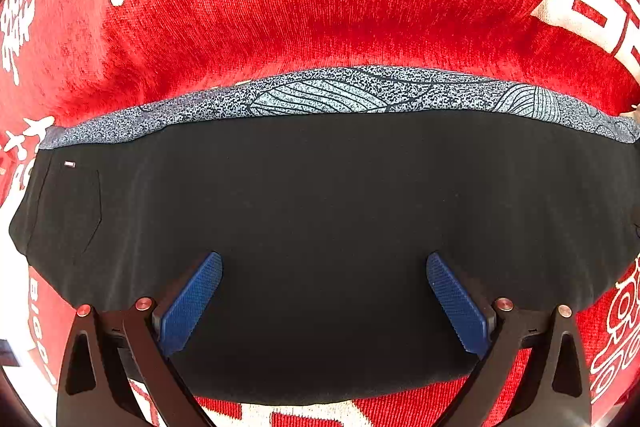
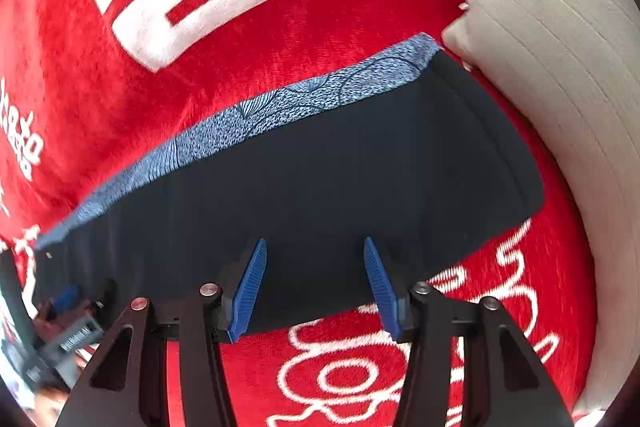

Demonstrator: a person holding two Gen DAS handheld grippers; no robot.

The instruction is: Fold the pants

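Pants (image 1: 320, 227), dark and smooth, lie folded lengthwise into a long flat band on a red plush blanket (image 1: 320, 7) printed with large white characters. In the left wrist view the band fills the middle and lower frame from edge to edge; a strip of blue-and-white speckled fabric with leaf line patterns (image 1: 340, 93) shows along its upper edge, and a small pale tag (image 1: 70, 164) sits near the band's left end. The left tool (image 1: 324, 303) hangs over the dark cloth at lower centre, its blue ribbed pads (image 1: 192, 303) spread wide and released, nothing between them.

In the right wrist view the pants run diagonally from lower left to upper right, one end reaching a grey ribbed cushion (image 2: 560, 87) at the right edge. The right tool (image 2: 314, 287) stands above the band's lower edge, its pads apart and gripping nothing, though set narrower than the left pair. Blurred dark equipment (image 2: 60, 339) fills the lower left corner; what it is cannot be told.
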